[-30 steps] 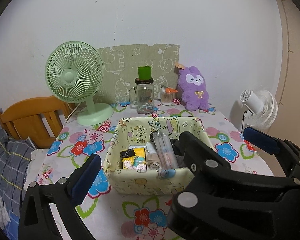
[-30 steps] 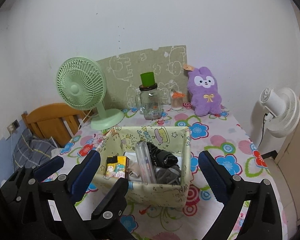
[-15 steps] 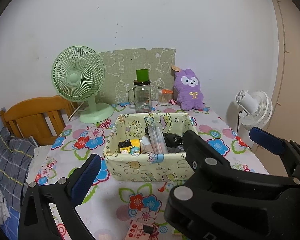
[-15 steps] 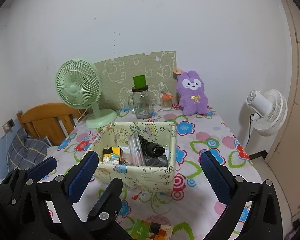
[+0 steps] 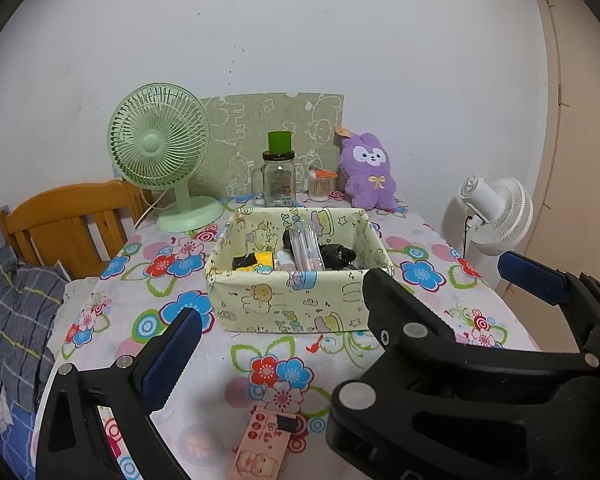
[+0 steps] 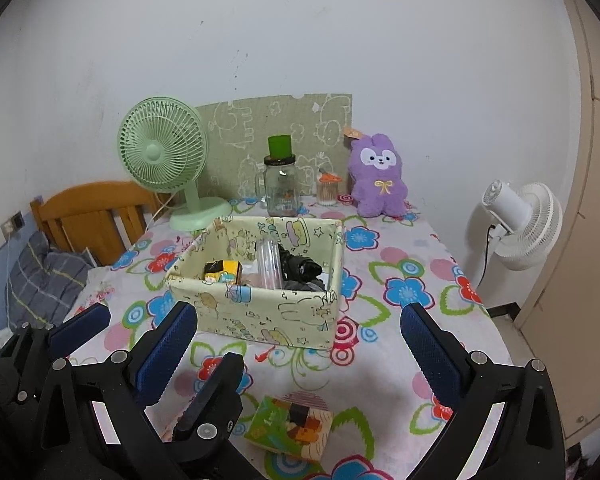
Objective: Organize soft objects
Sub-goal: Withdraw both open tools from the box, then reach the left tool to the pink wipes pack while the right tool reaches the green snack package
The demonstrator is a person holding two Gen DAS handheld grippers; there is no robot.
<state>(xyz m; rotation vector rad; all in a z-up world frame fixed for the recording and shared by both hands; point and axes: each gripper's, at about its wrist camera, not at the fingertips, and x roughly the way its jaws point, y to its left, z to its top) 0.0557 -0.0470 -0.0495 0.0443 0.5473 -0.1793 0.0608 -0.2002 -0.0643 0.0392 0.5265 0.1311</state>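
Observation:
A purple plush bunny (image 5: pixel 370 172) (image 6: pixel 380 178) sits upright against the wall at the back right of the flowered table (image 5: pixel 140 280). Mid-table stands a pale yellow fabric basket (image 5: pixel 292 300) (image 6: pixel 260 312). It holds a yellow-and-black pack, a clear tube and a black item. My left gripper (image 5: pixel 300 316) and right gripper (image 6: pixel 300 312) hover side by side in front of the basket. Both are open, with nothing between their fingers. In the left wrist view the right gripper's black finger (image 5: pixel 384 300) covers the basket's front right corner.
A green fan (image 5: pixel 158 148), a glass jar with a green cup (image 5: pixel 280 176) and a small swab pot (image 5: pixel 319 186) line the back. A pink card pack (image 5: pixel 260 444) and a colourful box (image 6: pixel 292 428) lie near the front edge. A white fan (image 6: pixel 520 220) stands off the right side.
Both grippers have drawn back from the basket, which now looks smaller and farther. The card pack and colourful box at the table's front have come into view. Both grippers stay open.

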